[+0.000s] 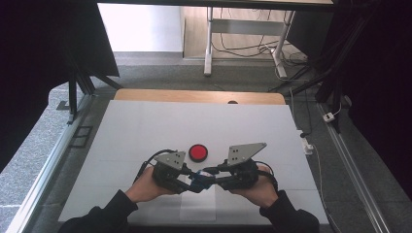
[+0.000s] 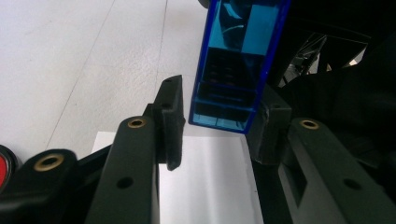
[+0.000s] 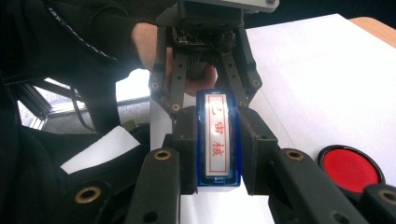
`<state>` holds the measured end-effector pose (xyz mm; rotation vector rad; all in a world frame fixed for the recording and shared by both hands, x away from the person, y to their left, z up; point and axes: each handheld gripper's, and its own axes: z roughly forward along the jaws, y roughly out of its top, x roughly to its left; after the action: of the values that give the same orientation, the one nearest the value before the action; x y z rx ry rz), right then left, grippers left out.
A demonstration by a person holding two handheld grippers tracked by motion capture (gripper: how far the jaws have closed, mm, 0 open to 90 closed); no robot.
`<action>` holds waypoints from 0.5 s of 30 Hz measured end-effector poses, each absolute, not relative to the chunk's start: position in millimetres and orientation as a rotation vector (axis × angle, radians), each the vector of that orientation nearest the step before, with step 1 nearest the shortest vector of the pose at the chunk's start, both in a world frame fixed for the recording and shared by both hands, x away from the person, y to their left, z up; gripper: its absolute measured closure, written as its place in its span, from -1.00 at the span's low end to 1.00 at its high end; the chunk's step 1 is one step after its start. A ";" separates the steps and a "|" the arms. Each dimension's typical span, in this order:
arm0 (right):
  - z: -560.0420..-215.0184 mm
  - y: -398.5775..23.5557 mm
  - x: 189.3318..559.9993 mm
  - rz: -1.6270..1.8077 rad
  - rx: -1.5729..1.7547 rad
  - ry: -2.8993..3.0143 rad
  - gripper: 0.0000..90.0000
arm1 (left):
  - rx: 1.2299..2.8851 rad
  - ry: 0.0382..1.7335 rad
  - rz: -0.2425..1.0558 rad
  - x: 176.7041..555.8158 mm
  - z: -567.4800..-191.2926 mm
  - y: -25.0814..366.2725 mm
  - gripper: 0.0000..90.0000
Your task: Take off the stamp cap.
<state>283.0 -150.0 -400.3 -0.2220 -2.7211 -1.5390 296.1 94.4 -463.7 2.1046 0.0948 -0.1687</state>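
A blue see-through stamp [image 1: 198, 180] with a white label and red characters [image 3: 217, 140] is held level above the table between my two grippers, which face each other. My right gripper [image 3: 218, 151] is shut on its near end, pads pressed on both long sides. My left gripper [image 2: 219, 126] has the stamp's other end [image 2: 233, 65] between its jaws. One pad [image 2: 170, 121] stands a small gap off the blue wall, while the other pad sits right at it. In the high view the left gripper [image 1: 193, 184] and the right gripper [image 1: 208, 176] meet near the table's front.
A round red ink pad [image 1: 198, 152] lies just beyond the grippers, also seen beside the right jaw [image 3: 349, 169]. A small white sheet [image 1: 198, 208] lies under the hands on the white table cover [image 1: 145, 126]. Dark frames and cables flank the table.
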 end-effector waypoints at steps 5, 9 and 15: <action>-399.9 -150.3 283.0 -1.540 -0.222 -2.724 0.59 | 2.098 0.083 -0.168 295.5 -463.7 95.0 0.39; -399.4 -151.1 283.3 -1.555 -0.219 -2.709 0.59 | 2.083 0.074 -0.175 295.9 -463.4 96.9 0.46; -398.6 -151.5 283.0 -1.558 -0.210 -2.702 0.59 | 2.058 0.081 -0.224 298.0 -465.6 96.9 0.50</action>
<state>283.0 -151.5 -398.6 -0.2099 -2.7023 -1.5581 298.0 96.9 -465.6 2.0585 0.0810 -0.2238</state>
